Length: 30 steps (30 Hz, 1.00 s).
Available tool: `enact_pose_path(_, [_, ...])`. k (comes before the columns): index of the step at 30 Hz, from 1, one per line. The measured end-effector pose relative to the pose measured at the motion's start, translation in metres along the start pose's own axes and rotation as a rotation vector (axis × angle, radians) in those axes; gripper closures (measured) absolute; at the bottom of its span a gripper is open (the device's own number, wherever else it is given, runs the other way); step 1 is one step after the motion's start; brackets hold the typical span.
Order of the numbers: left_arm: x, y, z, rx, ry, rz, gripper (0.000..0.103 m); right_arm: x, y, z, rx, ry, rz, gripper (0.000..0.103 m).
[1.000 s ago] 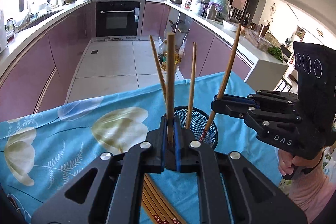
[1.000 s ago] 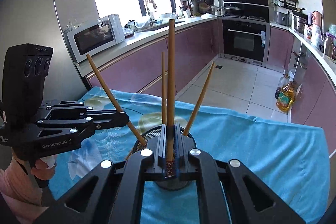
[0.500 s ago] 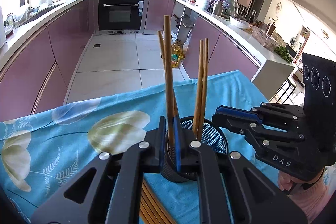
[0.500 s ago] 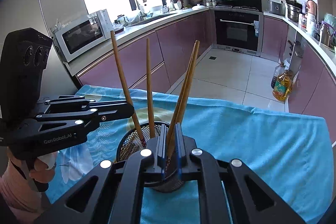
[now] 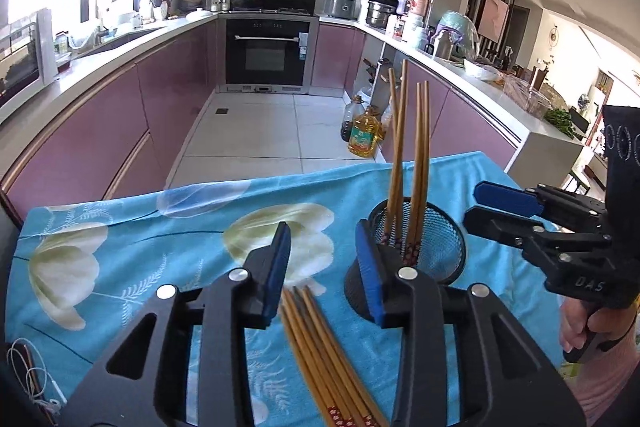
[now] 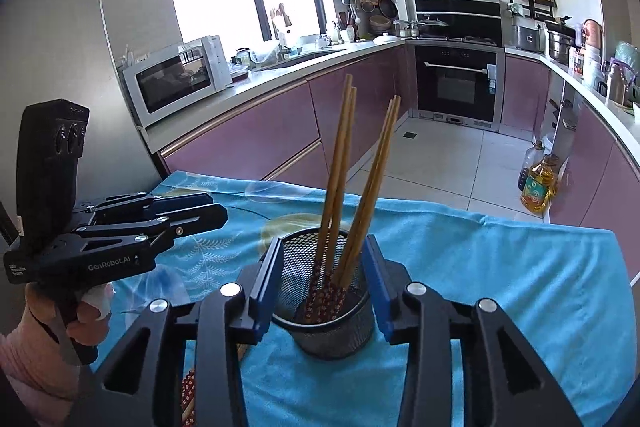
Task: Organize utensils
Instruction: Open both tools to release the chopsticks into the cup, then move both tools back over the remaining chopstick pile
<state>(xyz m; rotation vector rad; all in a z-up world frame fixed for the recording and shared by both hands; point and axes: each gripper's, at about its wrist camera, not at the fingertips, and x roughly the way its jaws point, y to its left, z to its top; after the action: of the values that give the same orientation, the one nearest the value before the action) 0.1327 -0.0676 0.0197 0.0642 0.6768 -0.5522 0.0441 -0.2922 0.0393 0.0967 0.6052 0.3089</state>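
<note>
A black mesh cup (image 5: 436, 251) (image 6: 332, 323) stands on the blue flowered cloth with several wooden chopsticks (image 5: 418, 163) (image 6: 340, 167) upright in it. More chopsticks (image 5: 320, 351) lie loose on the cloth, under my left gripper (image 5: 324, 267). Its jaws are opening with nothing between them, and the cup stands just right of its right finger. My right gripper (image 6: 323, 287) is also opening; the cup shows between its blue pads, which do not press on it. Each gripper appears in the other's view: the right gripper (image 5: 472, 207) and the left gripper (image 6: 220, 209).
The table with the blue cloth (image 5: 120, 247) (image 6: 520, 287) ends at its far edge just beyond the cup. Past it lie a tiled floor, purple cabinets, an oven (image 5: 268, 55) and oil bottles (image 5: 362, 135). White cords (image 5: 28, 367) lie at the near left corner.
Each gripper was shut on an upright chopstick over the cup. Both have let go; those chopsticks now stand in the cup. Both jaws have spread, and the left gripper has shifted left of the cup.
</note>
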Motion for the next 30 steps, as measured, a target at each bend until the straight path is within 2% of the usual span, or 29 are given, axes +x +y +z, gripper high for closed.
enact_pose_path(1, [-0.006,0.002,-0.007,0.004,-0.006,0.016,0.065,-0.003,0.005,-0.003,-0.010,-0.003,0.014,0.057])
enact_pose_path(4, [-0.016,0.007,-0.030,0.017,0.010,0.057,0.062,-0.007,0.025,-0.020,-0.051,0.010,0.065,0.053])
enact_pose_path(8, [-0.013,0.012,-0.064,0.024,0.087,0.076,0.062,0.018,0.045,-0.054,-0.056,0.136,0.096,0.053])
enact_pose_path(11, [-0.006,0.018,-0.091,-0.005,0.154,0.059,0.062,0.044,0.048,-0.078,-0.017,0.234,0.110,0.053])
enact_pose_path(14, [0.000,0.022,-0.107,-0.036,0.197,0.043,0.062,0.061,0.055,-0.095,-0.007,0.294,0.095,0.054])
enact_pose_path(18, [0.003,0.024,-0.122,-0.040,0.221,0.051,0.061,0.069,0.062,-0.103,0.006,0.321,0.091,0.055])
enact_pose_path(24, [0.006,0.026,-0.127,-0.054,0.234,0.059,0.061,0.073,0.067,-0.103,-0.019,0.323,0.041,0.061])
enact_pose_path(30, [0.007,0.025,-0.129,-0.053,0.235,0.054,0.061,0.074,0.067,-0.105,-0.033,0.326,0.023,0.061])
